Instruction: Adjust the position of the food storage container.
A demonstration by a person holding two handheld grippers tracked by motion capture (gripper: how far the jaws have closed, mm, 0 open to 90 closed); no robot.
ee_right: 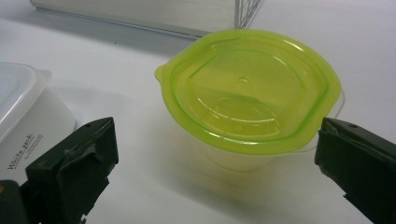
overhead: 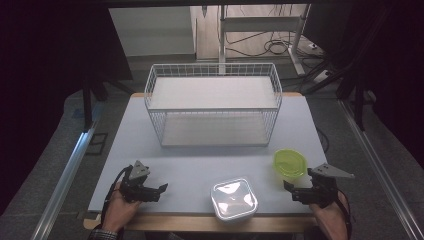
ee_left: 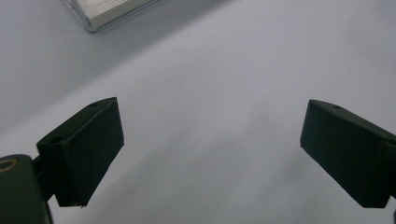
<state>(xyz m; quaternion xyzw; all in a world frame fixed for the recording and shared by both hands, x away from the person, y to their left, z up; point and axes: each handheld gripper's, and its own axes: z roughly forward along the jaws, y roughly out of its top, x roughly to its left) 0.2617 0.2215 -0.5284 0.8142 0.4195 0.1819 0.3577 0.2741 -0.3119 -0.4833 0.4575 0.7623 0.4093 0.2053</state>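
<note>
High view: your left tool [overhead: 159,191] sits at the lower left of the frame, low over the bench [overhead: 200,165], jaws spread apart with nothing between them, pointing toward the frame's right. Your left hand [overhead: 119,209] comes in from the bottom edge. Your right tool [overhead: 292,191] is at the lower right, jaws also apart and empty, pointing toward the frame's left, with your right hand [overhead: 327,212] behind it. A white square container [overhead: 233,198] with a clear lid lies at bottom centre, near the bench's front edge, between the two tools and touching neither. A round green-lidded tub [overhead: 290,162] stands just above your right tool in the frame, close to it but apart. A white wire basket [overhead: 213,102] takes up the middle and upper centre of the bench, well apart from both tools.

Left gripper view: both black jaws rise from the bottom corners, wide apart, bare bench [ee_left: 210,93] between them. A metal strip shows at the upper left edge; cannot tell what it belongs to.

Right gripper view: jaws wide apart at the lower left and lower right. The green-lidded tub [ee_right: 247,88] stands upright at centre, beyond the jaw tips, not touched by either. The white square container [ee_right: 28,116], with "White pack" printed on its side, sits at the left edge. The wire basket's base [ee_right: 140,11] runs along the top.
</note>
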